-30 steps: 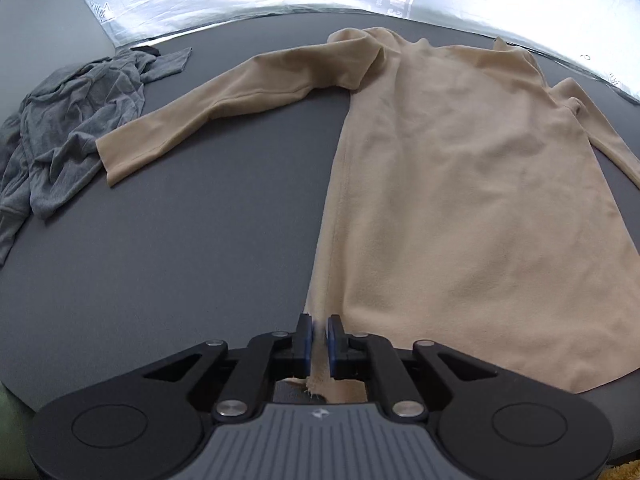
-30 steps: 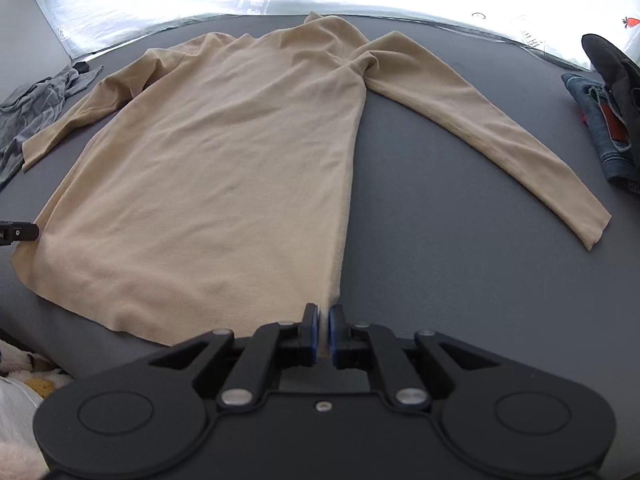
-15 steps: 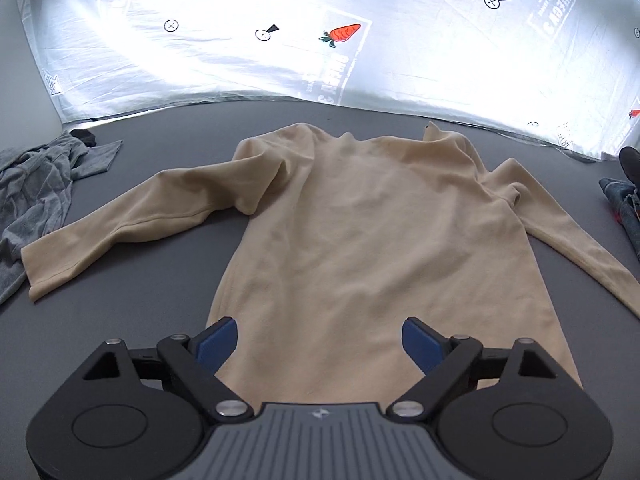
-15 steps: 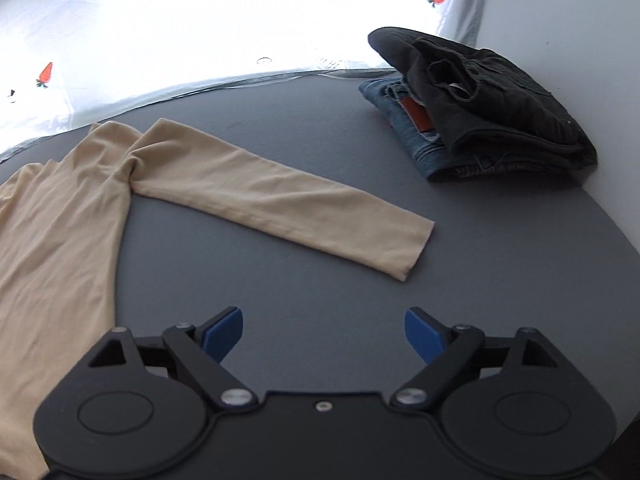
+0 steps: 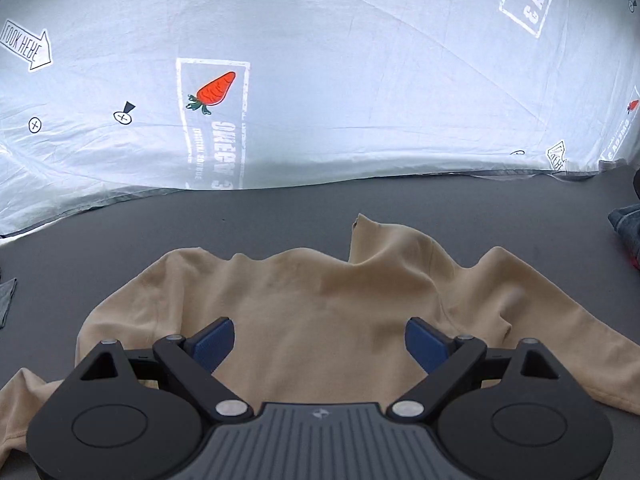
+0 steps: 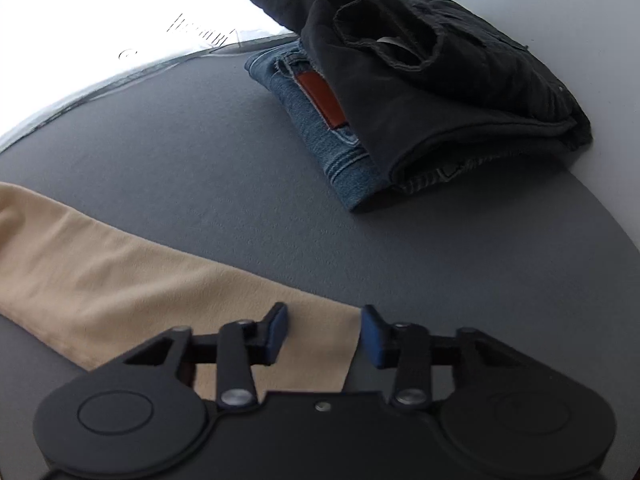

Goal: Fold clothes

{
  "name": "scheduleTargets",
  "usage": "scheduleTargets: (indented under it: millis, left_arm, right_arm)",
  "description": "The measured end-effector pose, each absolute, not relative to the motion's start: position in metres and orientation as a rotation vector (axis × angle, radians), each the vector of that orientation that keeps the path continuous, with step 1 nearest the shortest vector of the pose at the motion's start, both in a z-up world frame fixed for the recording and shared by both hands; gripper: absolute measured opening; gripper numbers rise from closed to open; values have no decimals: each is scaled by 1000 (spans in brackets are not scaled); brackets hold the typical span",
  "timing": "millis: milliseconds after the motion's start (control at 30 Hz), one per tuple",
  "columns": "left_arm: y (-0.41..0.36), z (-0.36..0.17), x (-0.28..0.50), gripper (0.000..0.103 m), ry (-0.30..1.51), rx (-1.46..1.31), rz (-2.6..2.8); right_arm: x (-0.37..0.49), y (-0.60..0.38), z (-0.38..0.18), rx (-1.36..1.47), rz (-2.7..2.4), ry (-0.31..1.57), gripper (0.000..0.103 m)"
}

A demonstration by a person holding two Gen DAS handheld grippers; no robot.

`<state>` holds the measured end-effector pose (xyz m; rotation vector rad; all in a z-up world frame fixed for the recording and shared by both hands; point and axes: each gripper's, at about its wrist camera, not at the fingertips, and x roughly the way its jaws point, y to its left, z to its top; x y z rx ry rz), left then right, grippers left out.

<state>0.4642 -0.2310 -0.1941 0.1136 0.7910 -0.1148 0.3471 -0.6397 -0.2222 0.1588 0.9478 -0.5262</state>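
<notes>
- the step in hand, as i judge it, is the folding of the sleeves of the beige top (image 5: 320,320): it lies spread flat on the dark grey surface (image 6: 200,152), and each claw is now over a part of it.
- the right claw (image 6: 323,334) is low over the cuff end of the right sleeve (image 6: 120,280). its jaws are closing, with the cuff between them, but the blue pads (image 6: 276,330) do not yet press the cloth.
- the left claw (image 5: 320,338) hangs over the chest of the top, below the collar (image 5: 384,244). its jaws stand wide apart and hold nothing.
- next, i think, the right claw must pinch the cuff firmly and carry it across onto the body; the left claw needs to find the other sleeve, which runs toward the left edge of the surface.
- the top looks soft and thin, with small wrinkles at the shoulders. the collar stands up a little toward the far edge. the sleeve lies smooth and straight.
- folded jeans (image 6: 320,136) with a black garment (image 6: 440,64) on them sit near the far right corner, well apart from the cuff.
- a white printed sheet (image 5: 320,80) hangs behind the far edge.
</notes>
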Motion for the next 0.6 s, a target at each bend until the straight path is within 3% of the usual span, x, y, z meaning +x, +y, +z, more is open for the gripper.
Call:
scheduleTargets:
  millis: [33,267,333,400,600]
  left_arm:
    - [-237,-198,472,93,792,128,-116]
    - [-257,-230,499,93,833,203,-134]
    - [-255,-241,500,93,870,179,-137]
    - [-253,-250,502,92,905,162,-135]
    - [-241,-267,506,93,986,98,-129]
  right_arm:
    - [350,-638,-222,122,-527,957,0]
    - [324,-658,-217,-26,-683,1021,2]
    - [319,-666,-217,43,-633,1008,11]
    - [319,-671,-220,169,-575,990,45]
    - [332,-668,-240,334,-596,900,46]
